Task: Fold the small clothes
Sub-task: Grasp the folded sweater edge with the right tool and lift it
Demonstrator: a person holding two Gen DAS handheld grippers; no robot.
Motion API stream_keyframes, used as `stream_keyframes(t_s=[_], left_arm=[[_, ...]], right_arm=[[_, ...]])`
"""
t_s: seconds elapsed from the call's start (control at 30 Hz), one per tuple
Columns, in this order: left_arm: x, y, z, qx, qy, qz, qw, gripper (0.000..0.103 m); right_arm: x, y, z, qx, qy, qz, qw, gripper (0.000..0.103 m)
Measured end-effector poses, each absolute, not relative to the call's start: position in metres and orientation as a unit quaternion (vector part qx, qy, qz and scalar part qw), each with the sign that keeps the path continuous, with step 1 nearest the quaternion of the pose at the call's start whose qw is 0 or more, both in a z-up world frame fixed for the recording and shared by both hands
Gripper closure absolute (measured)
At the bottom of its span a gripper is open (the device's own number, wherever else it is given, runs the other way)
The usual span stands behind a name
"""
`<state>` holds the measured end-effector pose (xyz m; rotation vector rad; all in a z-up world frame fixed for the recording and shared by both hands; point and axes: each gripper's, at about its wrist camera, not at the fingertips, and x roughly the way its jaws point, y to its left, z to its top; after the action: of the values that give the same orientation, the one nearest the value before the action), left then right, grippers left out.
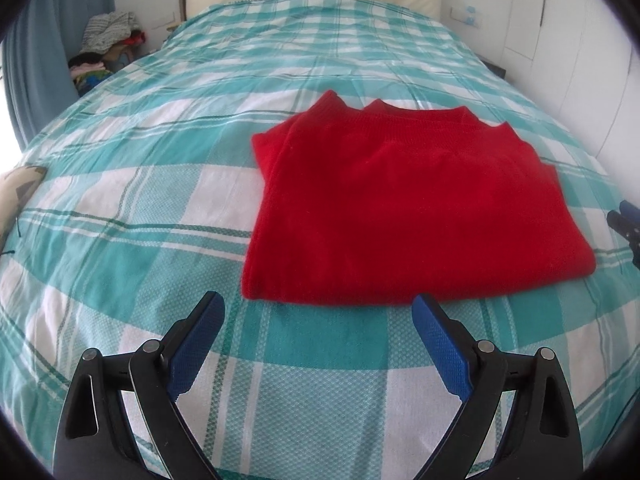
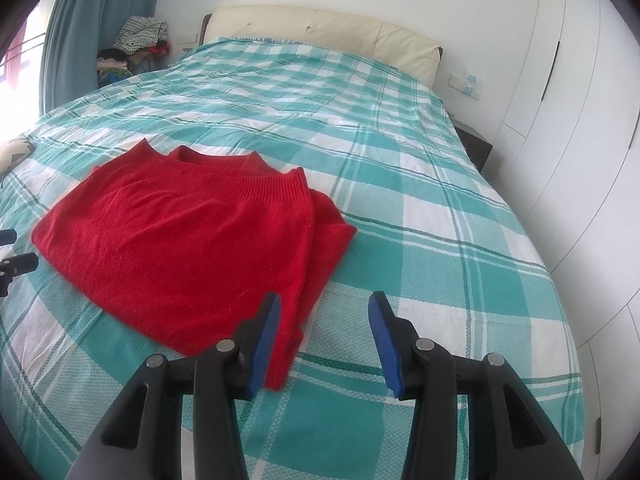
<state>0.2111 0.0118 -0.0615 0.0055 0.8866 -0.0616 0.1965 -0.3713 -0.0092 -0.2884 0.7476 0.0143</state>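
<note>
While both grippers hung free of the cloth, the scene read as follows.

Sweater: the red sweater (image 1: 404, 208) lay flat on the checked bedspread (image 1: 168, 184), already doubled over, its ribbed edges at 12 o'clock in both views and the smooth fold toward the cameras.

Left gripper: the left gripper (image 1: 318, 308) hovered just short of the sweater's near edge, which lay at 12 to 1 o'clock from it; jaws spread wide, holding nothing.

Right gripper: the right gripper (image 2: 324, 308) sat at the sweater's near right corner, the cloth at 10 to 11 o'clock; jaws spread, empty, the left finger (image 2: 264, 344) overlapping the corner in the picture, contact not certain.

Step in hand: probably either a last fold or a finished garment; I could not tell which.

Doing it well: for another fold, each gripper should pinch all layers at a near corner, the two lifting together and level, carrying the edge toward 12 o'clock and laying it square on the ribbing.

Risk: thick knit may slip if only the top layer is caught, and uneven lifts would skew the stack.

Surroundings: a clothes pile (image 1: 108, 44) at 10 o'clock, a headboard (image 2: 320, 36) at 12, well apart.
</note>
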Motion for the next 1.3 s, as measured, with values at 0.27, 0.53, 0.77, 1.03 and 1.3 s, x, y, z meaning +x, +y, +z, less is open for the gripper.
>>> stream_keyframes(t_s=[0.27, 0.53, 0.77, 1.03, 1.3], left_arm=[[0.208, 0.004, -0.054, 0.03, 0.414, -0.029, 0.909, 0.007], [0.209, 0.014, -0.042, 0.017, 0.403, -0.017, 0.915, 0.007], [0.212, 0.022, -0.036, 0.011, 0.397, -0.01, 0.918, 0.007], [0.215, 0.048, -0.026, -0.031, 0.406, 0.009, 0.913, 0.007], [0.211, 0.102, -0.025, -0.094, 0.432, 0.094, 0.892, 0.007]], right_arm=[[0.2, -0.372, -0.016, -0.154, 0.367, 0.004, 0.917, 0.057], [0.223, -0.439, -0.025, 0.123, 0.404, 0.079, 0.903, 0.057], [0.287, -0.472, -0.068, 0.274, 0.447, 0.131, 0.841, 0.057], [0.324, -0.439, -0.098, 0.272, 0.497, 0.141, 0.812, 0.076], [0.336, -0.373, -0.02, 0.252, 0.478, 0.154, 0.827, 0.094]])
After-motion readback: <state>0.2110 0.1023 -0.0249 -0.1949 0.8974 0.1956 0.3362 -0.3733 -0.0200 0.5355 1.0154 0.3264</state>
